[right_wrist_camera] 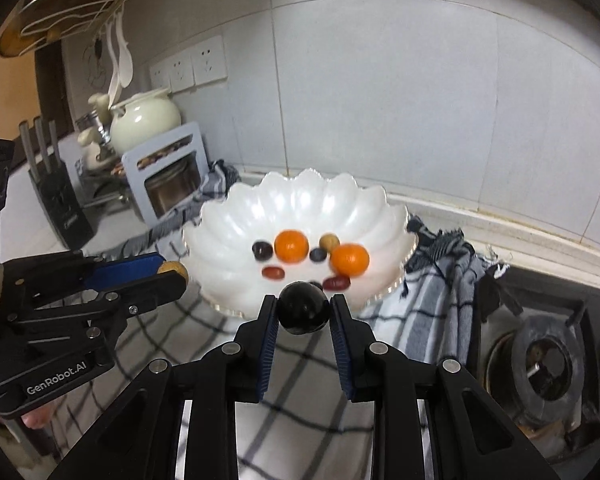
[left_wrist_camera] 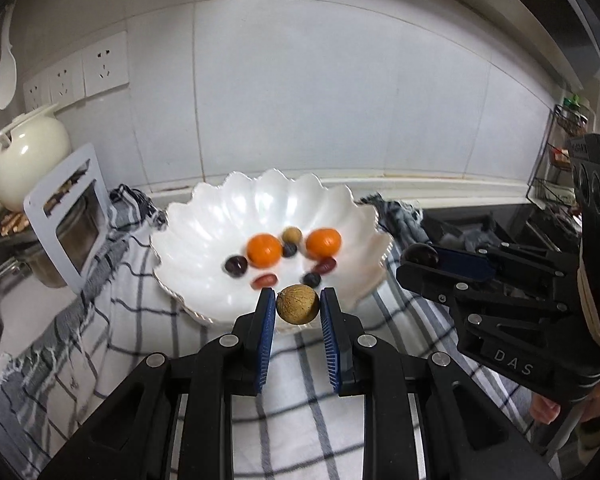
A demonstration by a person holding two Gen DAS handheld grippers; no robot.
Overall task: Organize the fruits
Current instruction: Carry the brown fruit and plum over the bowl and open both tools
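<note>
The left gripper [left_wrist_camera: 298,309] squeezes a brown longan [left_wrist_camera: 297,304]; the right gripper [right_wrist_camera: 303,314] squeezes a dark plum [right_wrist_camera: 304,307]. Both round fruits sit at the very fingertips and could slip out before reaching the scalloped white bowl [left_wrist_camera: 204,216] ahead.

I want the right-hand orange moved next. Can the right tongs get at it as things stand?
Probably not yet: the right tongs are shut on a dark round fruit. The orange lies uncovered in the white bowl, so the path looks free.

Glossy pearly scalloped bowl [left_wrist_camera: 228,216]; woven checked cloth [left_wrist_camera: 140,320]; rough matt brown fruit [left_wrist_camera: 298,304]; shiny black fruit [right_wrist_camera: 303,307].
</note>
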